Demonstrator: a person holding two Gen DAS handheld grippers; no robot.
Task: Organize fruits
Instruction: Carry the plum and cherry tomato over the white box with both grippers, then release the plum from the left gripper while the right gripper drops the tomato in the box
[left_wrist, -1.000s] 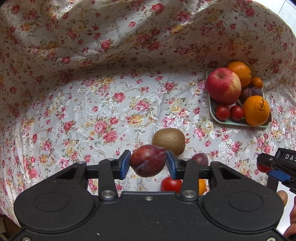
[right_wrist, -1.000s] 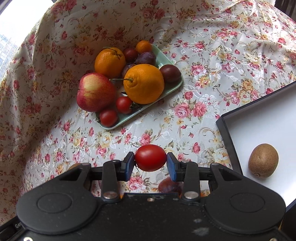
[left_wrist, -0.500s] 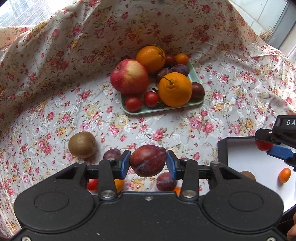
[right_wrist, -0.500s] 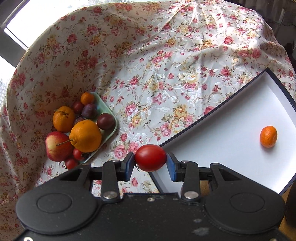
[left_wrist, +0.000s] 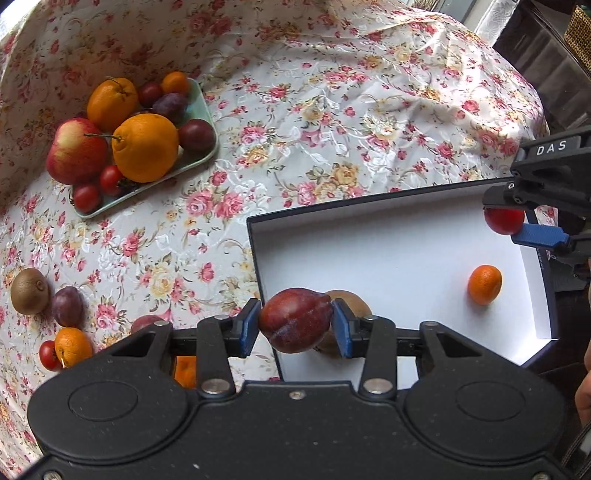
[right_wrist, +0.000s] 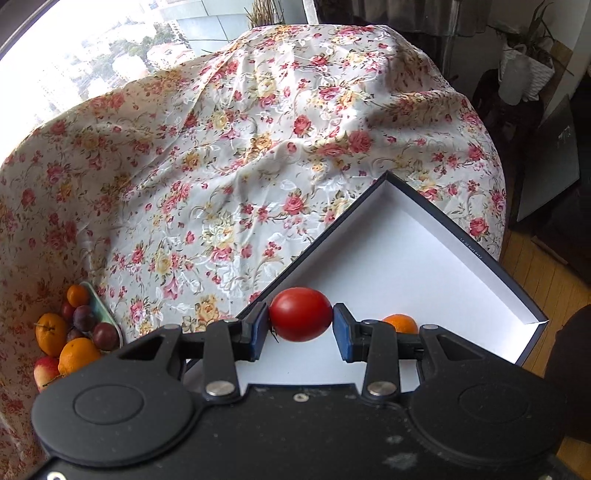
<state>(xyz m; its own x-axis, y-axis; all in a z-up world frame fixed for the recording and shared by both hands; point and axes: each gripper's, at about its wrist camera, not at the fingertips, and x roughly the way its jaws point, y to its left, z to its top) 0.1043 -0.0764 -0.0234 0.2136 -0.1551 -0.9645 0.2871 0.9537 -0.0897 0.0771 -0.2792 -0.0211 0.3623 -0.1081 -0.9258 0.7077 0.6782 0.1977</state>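
L gripper (left_wrist: 295, 321) is clamping a plum (left_wrist: 295, 320), R gripper (right_wrist: 301, 315) is clamping a tomato (right_wrist: 300, 314); white box (right_wrist: 424, 258) is lying just beyond both.

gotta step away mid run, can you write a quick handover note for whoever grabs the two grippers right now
Left gripper: shut on a plum, over the near edge of the white box.
Right gripper: shut on a tomato, over the same box.
Done: a mandarin and a kiwi lie in the box.
Left: release both fruits into the box, then fetch the loose fruit on the cloth; the green tray holds more.
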